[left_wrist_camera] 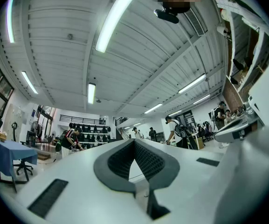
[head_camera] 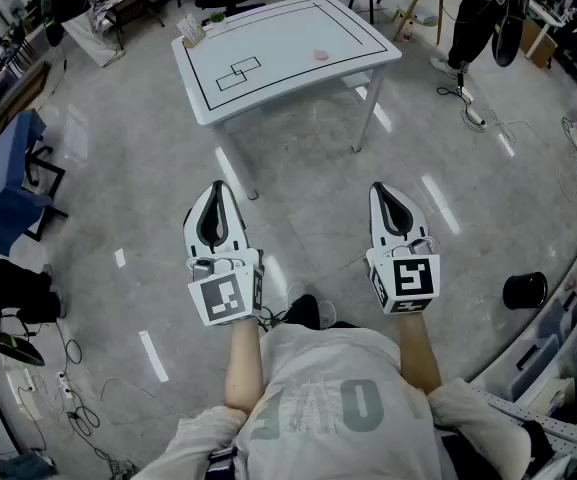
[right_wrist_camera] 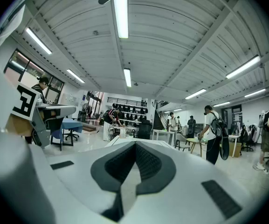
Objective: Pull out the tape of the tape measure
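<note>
Left tool [head_camera: 218, 194]: jaws closed together, nothing between them, held over the floor. Desk [head_camera: 268, 28] stands well ahead of both tools. A pink object [head_camera: 320, 55] lies on the desk's right part, ahead of the right tool [head_camera: 389, 194]. It is probably the tape measure, but too small to confirm. Right tool: closed, empty.

Judgement: the case is light, hard and smooth, so it may slide. Pin the body with one tool and pinch the end hook with the other. The thin blade will spring back.

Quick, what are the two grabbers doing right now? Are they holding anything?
Left gripper: closed, holding nothing.
Right gripper: closed, holding nothing.
</note>
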